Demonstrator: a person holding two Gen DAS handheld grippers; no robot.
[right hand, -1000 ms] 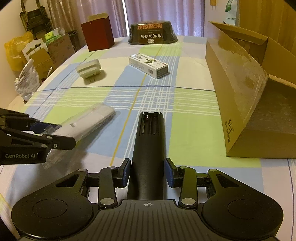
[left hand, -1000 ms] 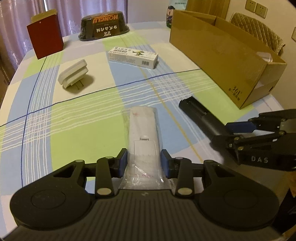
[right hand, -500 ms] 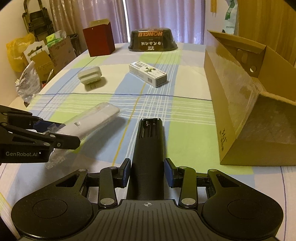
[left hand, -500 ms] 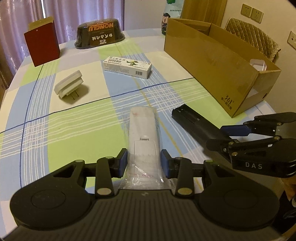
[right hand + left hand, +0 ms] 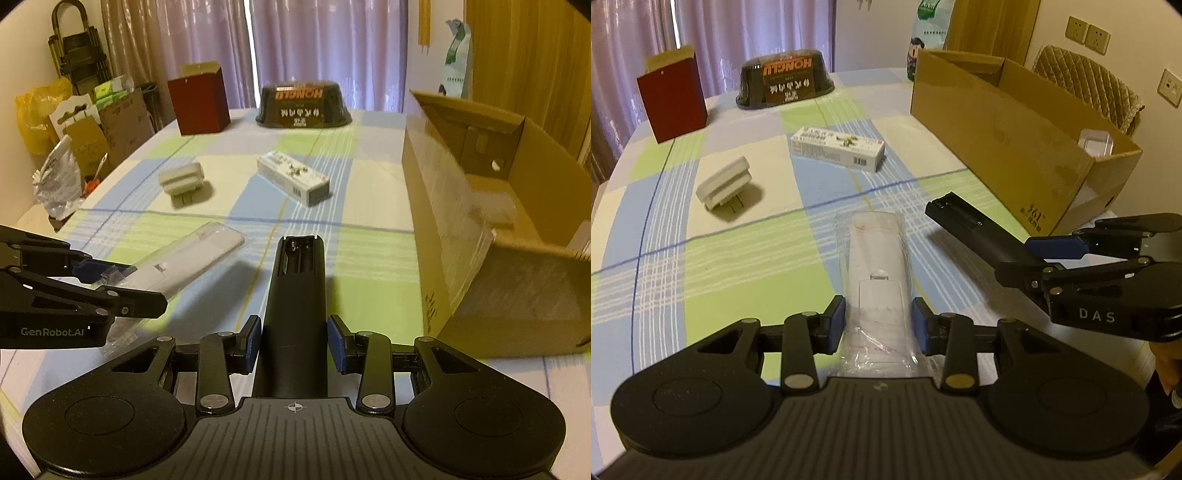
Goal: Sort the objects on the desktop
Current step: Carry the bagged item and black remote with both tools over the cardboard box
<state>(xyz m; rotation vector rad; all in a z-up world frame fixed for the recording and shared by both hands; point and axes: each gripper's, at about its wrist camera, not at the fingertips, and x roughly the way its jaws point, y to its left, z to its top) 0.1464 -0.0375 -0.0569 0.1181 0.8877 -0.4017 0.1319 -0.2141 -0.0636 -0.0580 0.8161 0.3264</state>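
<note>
My left gripper (image 5: pixel 878 325) is shut on a white remote in a clear plastic bag (image 5: pixel 877 266), held above the checked tablecloth. The bagged remote (image 5: pixel 184 264) also shows at the left of the right wrist view, in the left gripper (image 5: pixel 118 284). My right gripper (image 5: pixel 293 345) is shut on a black remote (image 5: pixel 297 295) whose open battery bay faces up. That black remote (image 5: pixel 975 232) points left and away in the left wrist view, with the right gripper (image 5: pixel 1030 258) behind it. An open cardboard box (image 5: pixel 1008 133) stands to the right, its near wall (image 5: pixel 443 229) close to the black remote.
On the cloth lie a white plug adapter (image 5: pixel 724 182) and a white carton (image 5: pixel 838 147). A dark red box (image 5: pixel 672 99) and a black packaged bowl (image 5: pixel 785 79) stand at the far edge. Bags and cardboard (image 5: pixel 74 140) crowd the floor at left. A small clear container (image 5: pixel 1095 142) sits in the box.
Both grippers have risen with their remotes, which now hang above the cloth. The cardboard box appears nearer to the right gripper, and more of its inside shows.
</note>
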